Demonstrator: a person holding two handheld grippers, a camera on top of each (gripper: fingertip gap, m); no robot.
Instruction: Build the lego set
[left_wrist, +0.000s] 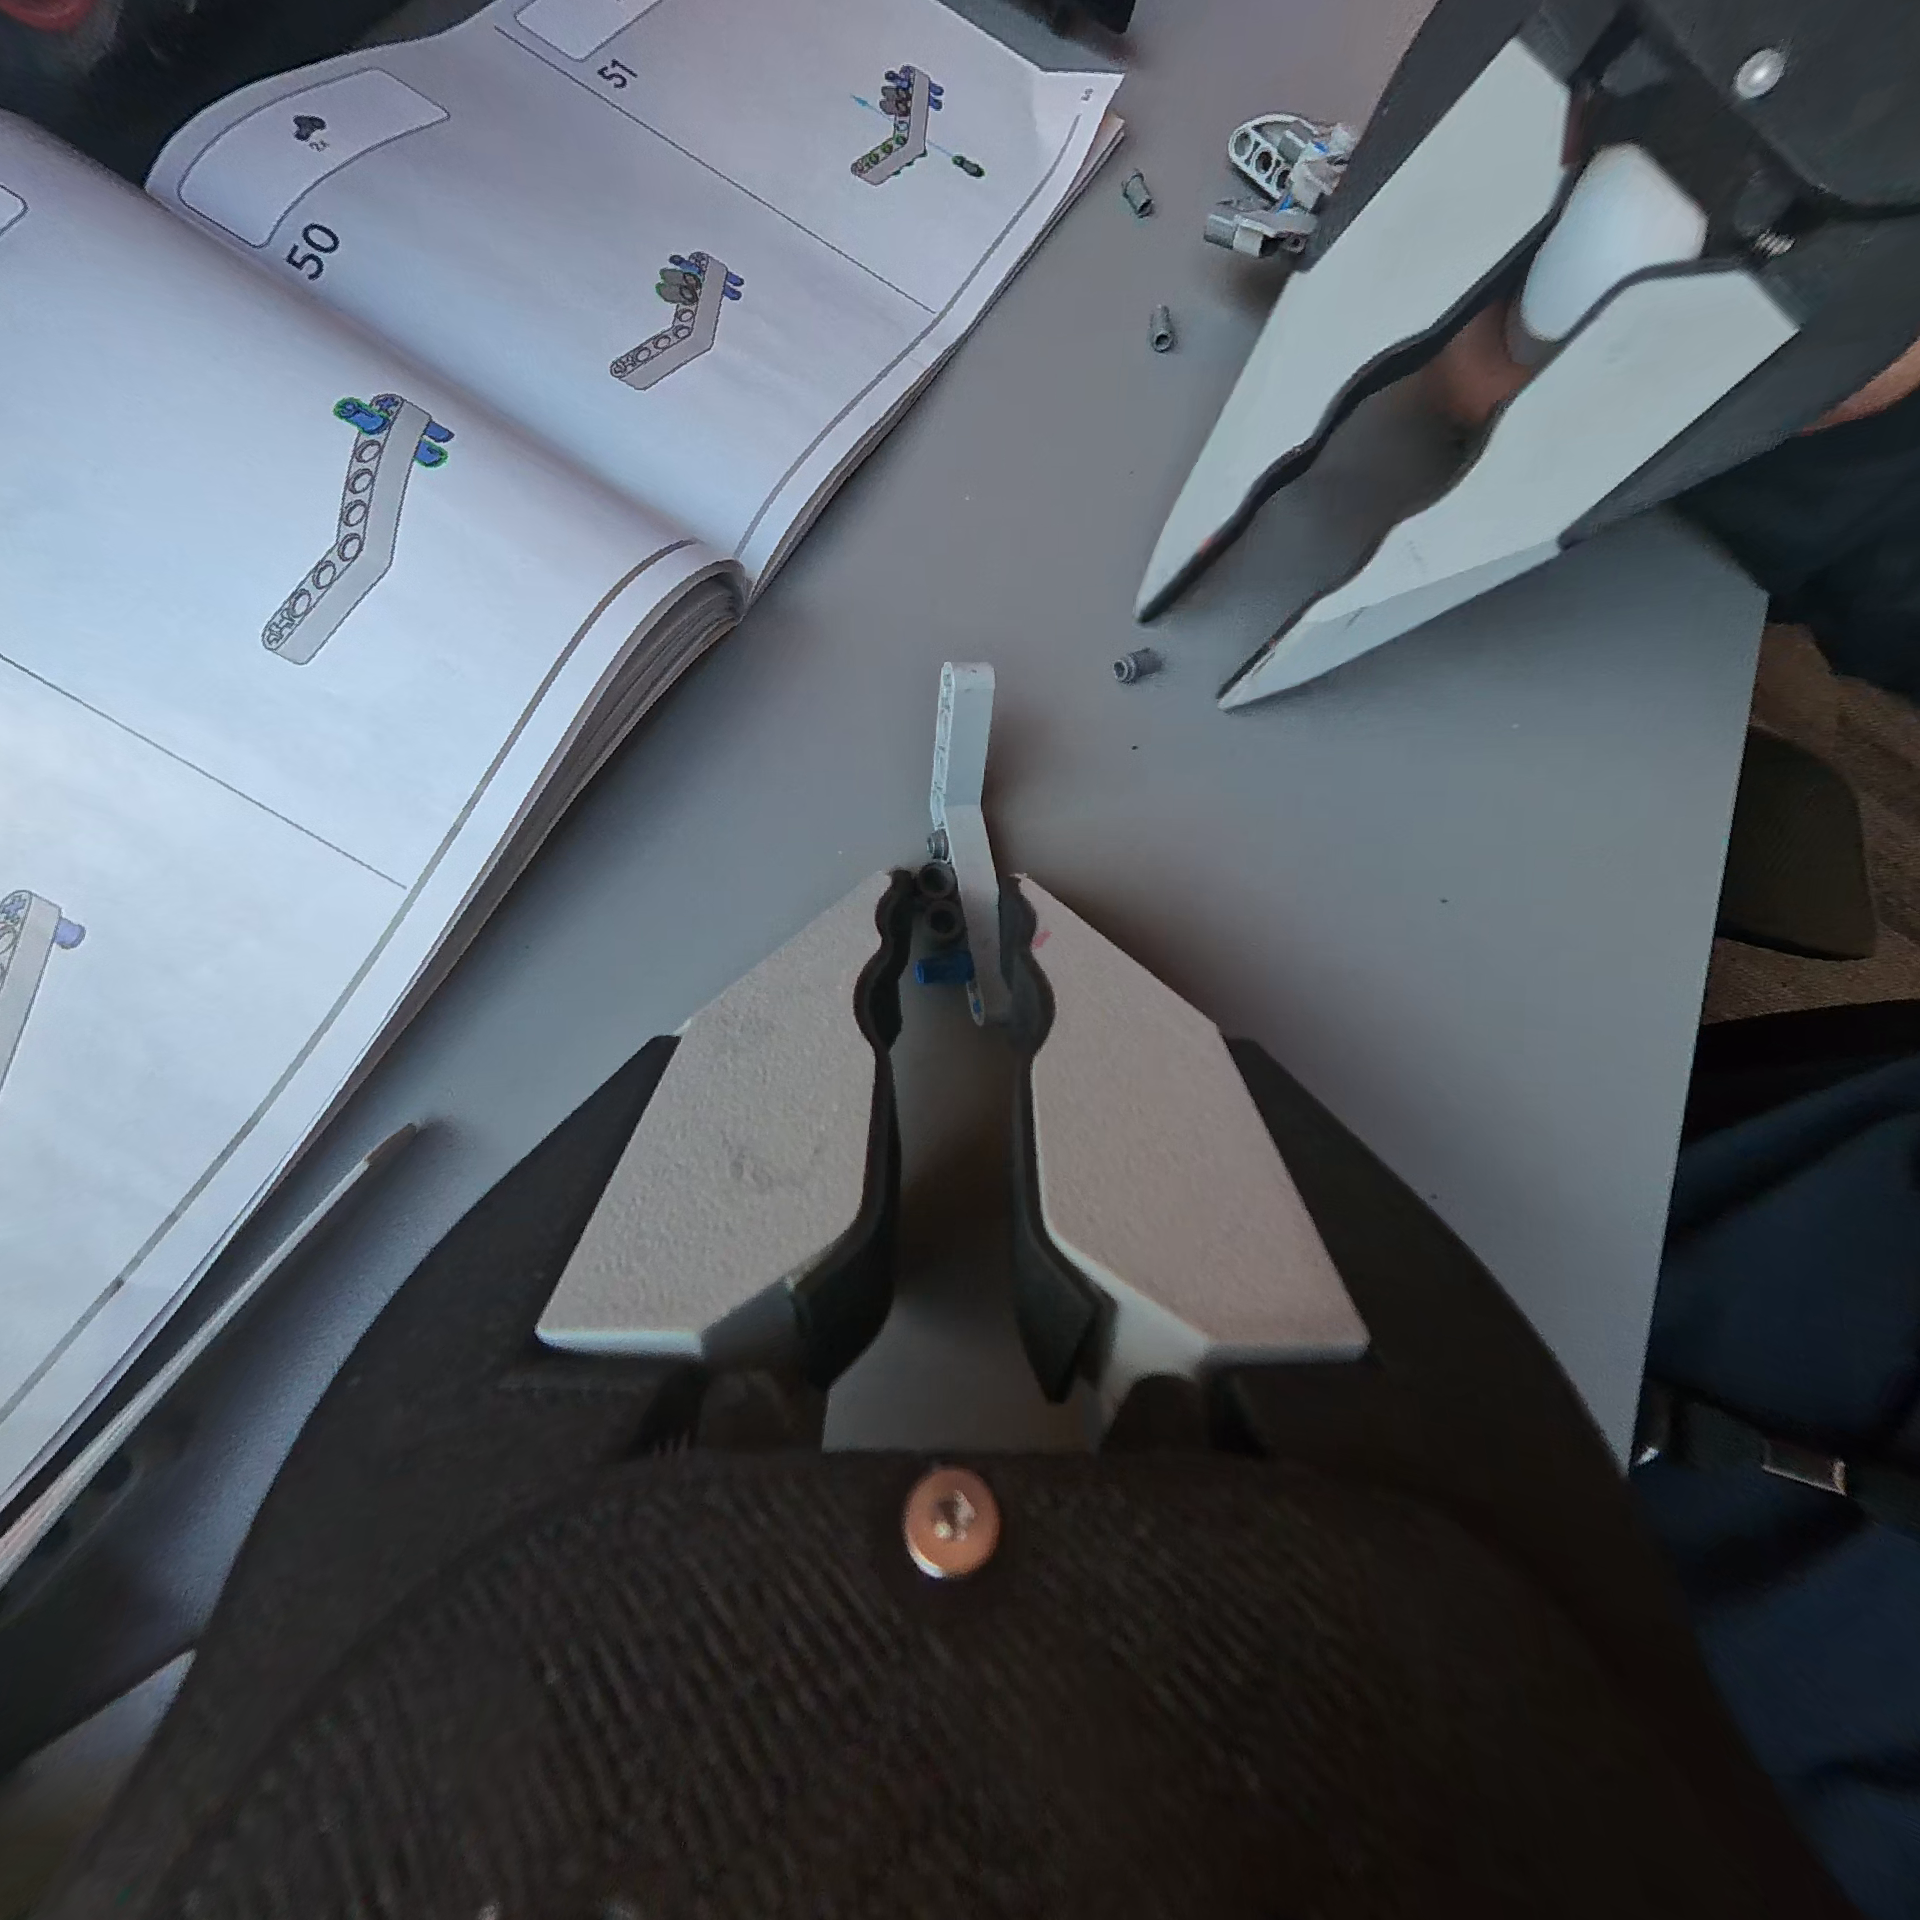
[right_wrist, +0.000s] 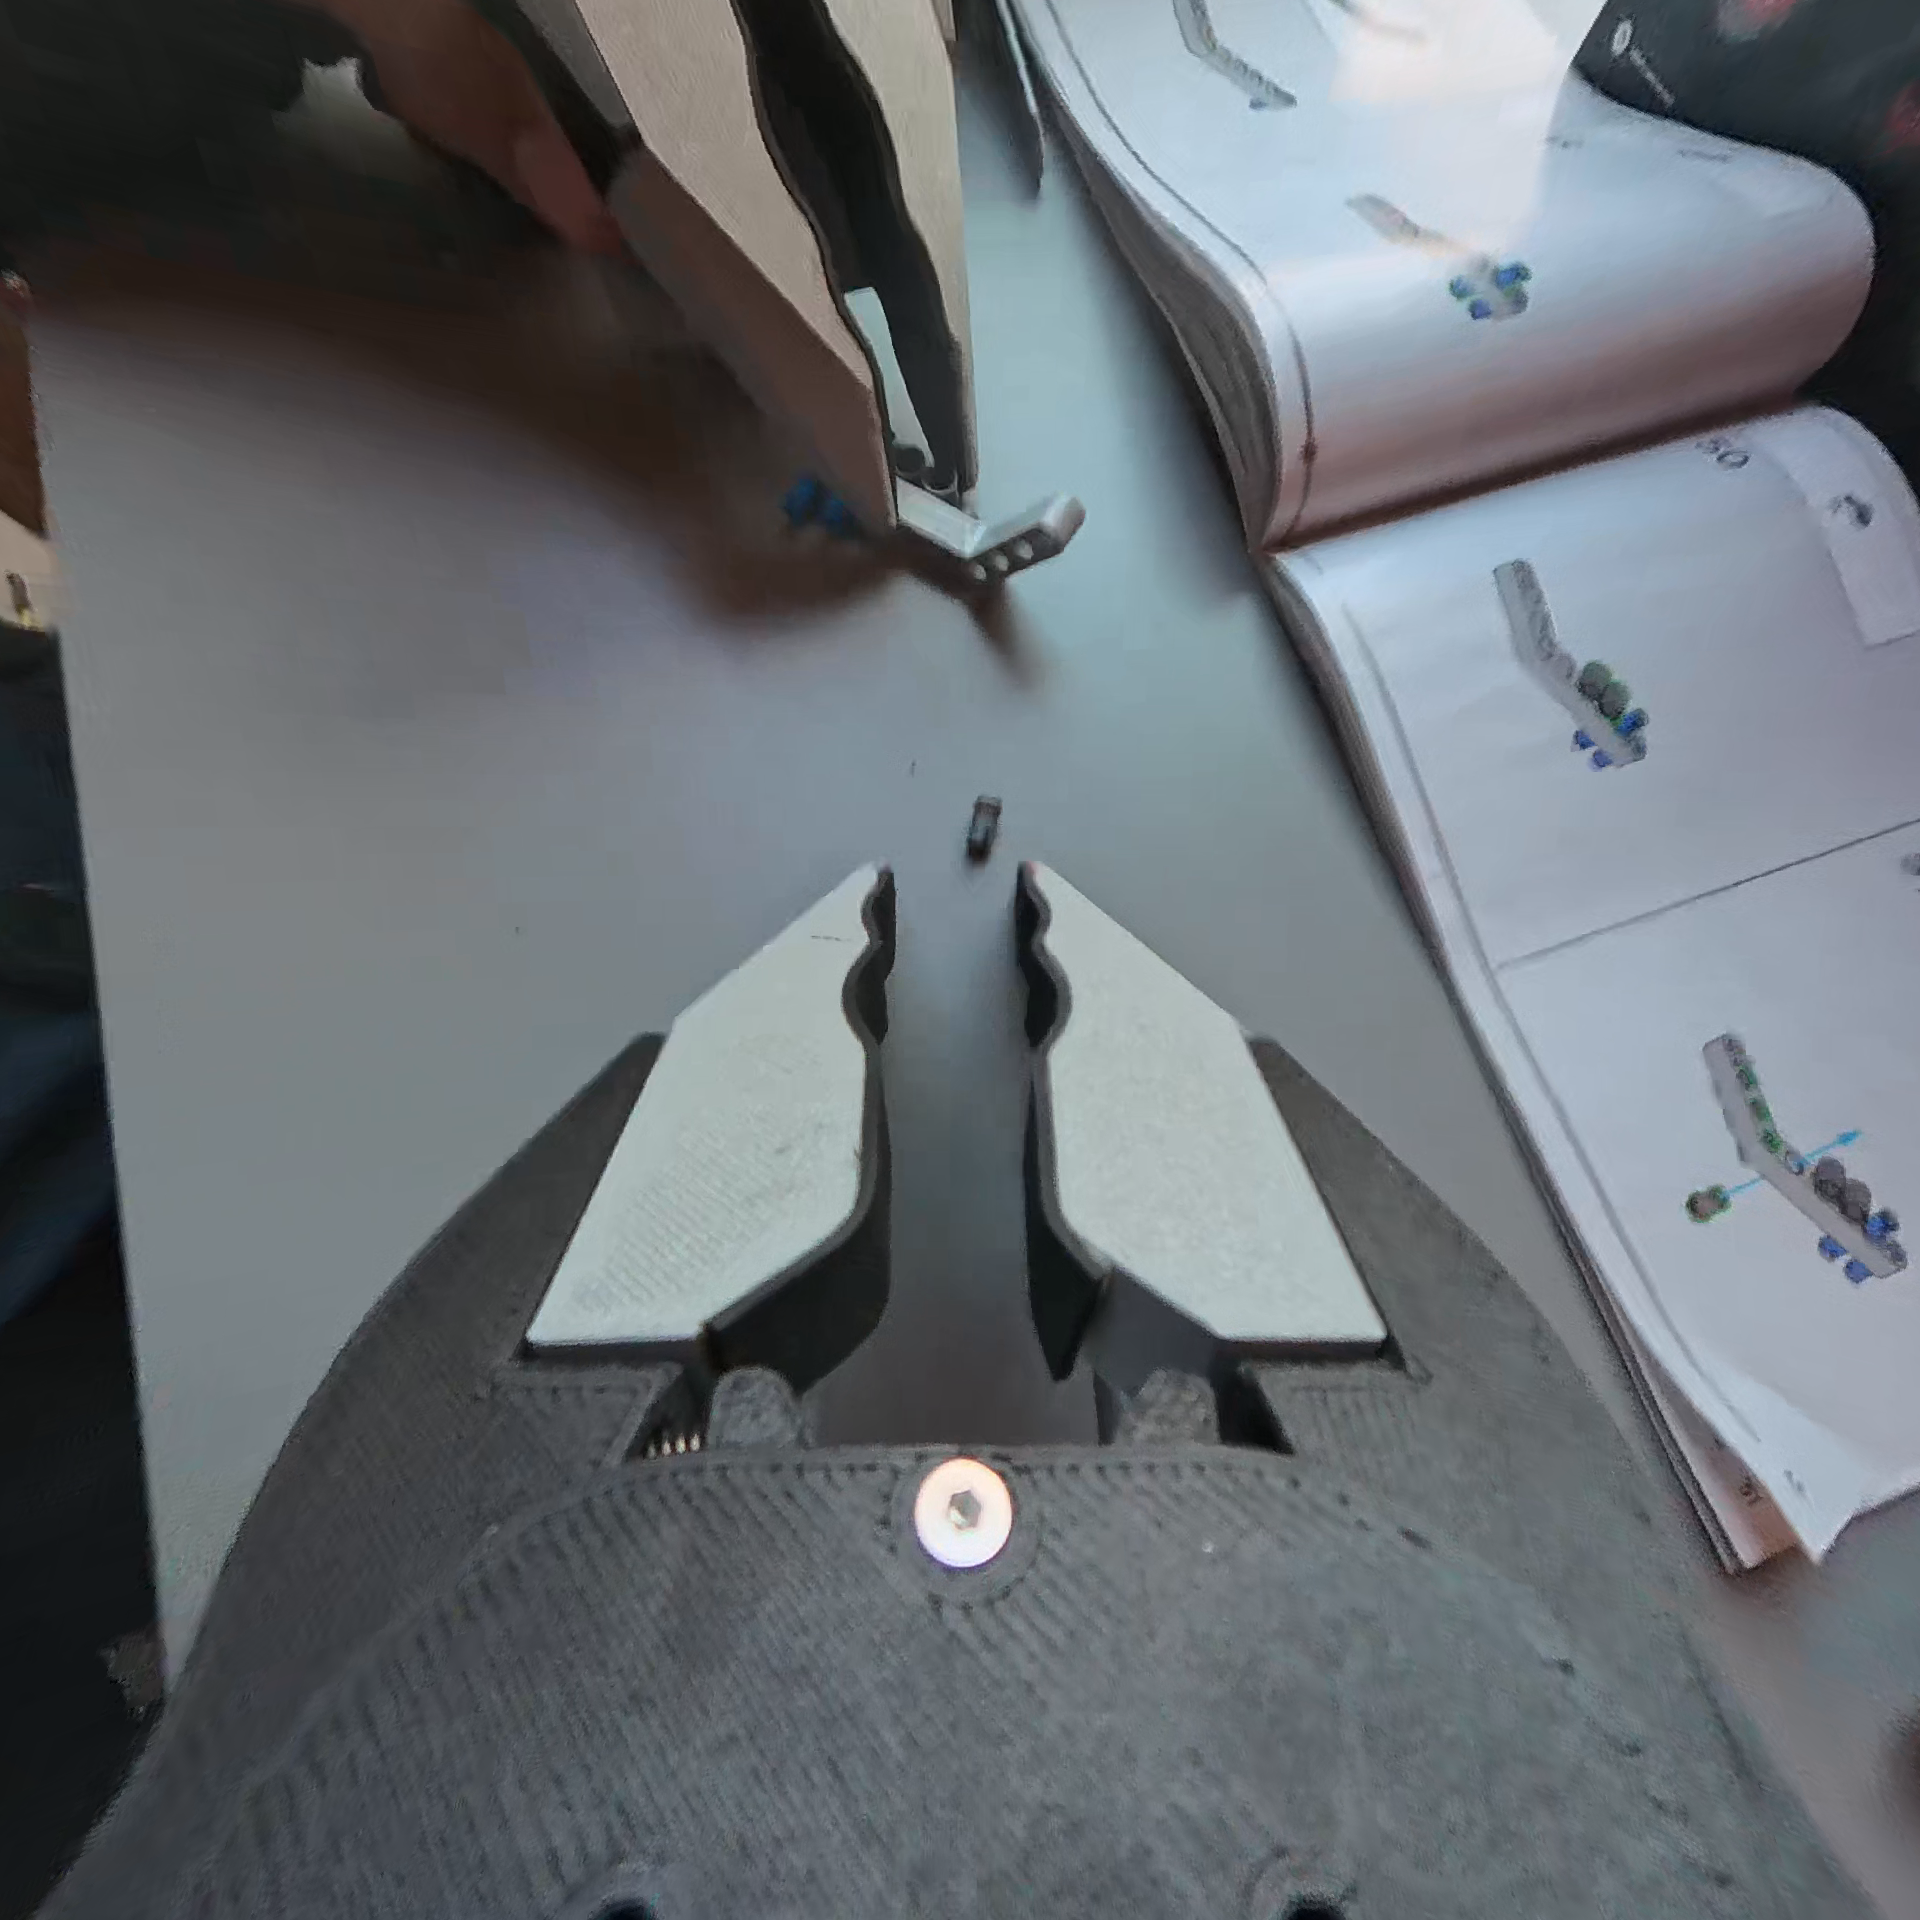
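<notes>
A bent, light grey plastic beam with round holes (left_wrist: 961, 831) is held in the left hand-held gripper (left_wrist: 956, 883). The jaws are squeezed onto its lower end, and the long end sticks out toward 12 o'clock in the left wrist view. Two dark grey pins (left_wrist: 940, 904) and a small blue pin (left_wrist: 940, 971) are already pushed into the beam, just inside the jaws.

The right hand-held gripper (right_wrist: 954, 873) is held apart, with nothing in it. A small dark grey plastic pin (right_wrist: 982, 826) lies on the flat grey surface (right_wrist: 520, 831) just past its tips, at about 12 o'clock in the right wrist view. It is judged that this pin is to be picked up next and then pushed into the beam.

The open white paper instruction book (left_wrist: 312, 468) lies at about 10 o'clock in the left wrist view. More small grey pins (left_wrist: 1162, 330) and a little pile of grey parts (left_wrist: 1273, 187) are seen at about 1 o'clock.

The pin is tiny and round, so it could be rolled or flicked away if it is touched by one tip first. It could also be grabbed crooked and then not fit its hole. The beam could be twisted in the jaws if the pin is pushed too hard.
</notes>
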